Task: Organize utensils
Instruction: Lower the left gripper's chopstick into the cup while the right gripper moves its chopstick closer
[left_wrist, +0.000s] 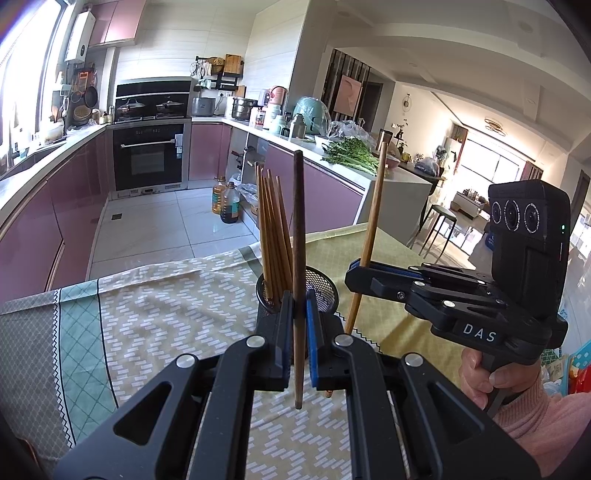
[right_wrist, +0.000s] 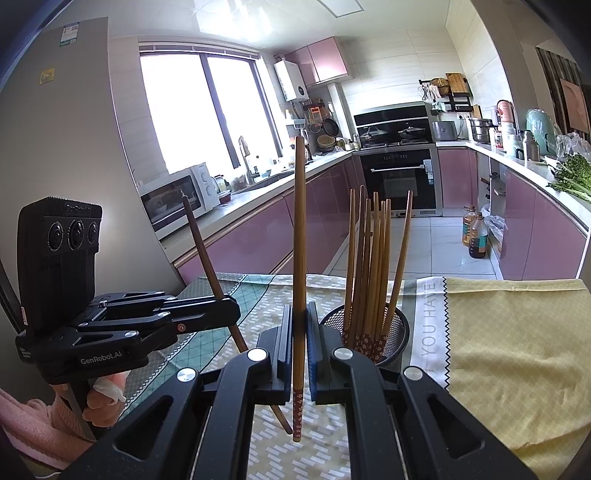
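Two chopsticks ready to go in the cup

The left gripper (left_wrist: 299, 325) pinches a dark brown wooden chopstick (left_wrist: 298, 258); the right gripper (right_wrist: 299, 332) pinches a lighter flower-tipped chopstick (right_wrist: 300, 240). Lift each upright over the black mesh cup (right_wrist: 399, 328) on the surface, then lower slowly.

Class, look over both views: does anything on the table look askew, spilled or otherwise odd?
Nothing is spilled or broken. The cloth is rumpled, and a yellow cloth overlaps it. Each tool grips one chopstick: the left tool a dark chopstick, the right tool a lighter chopstick, outside the cup.
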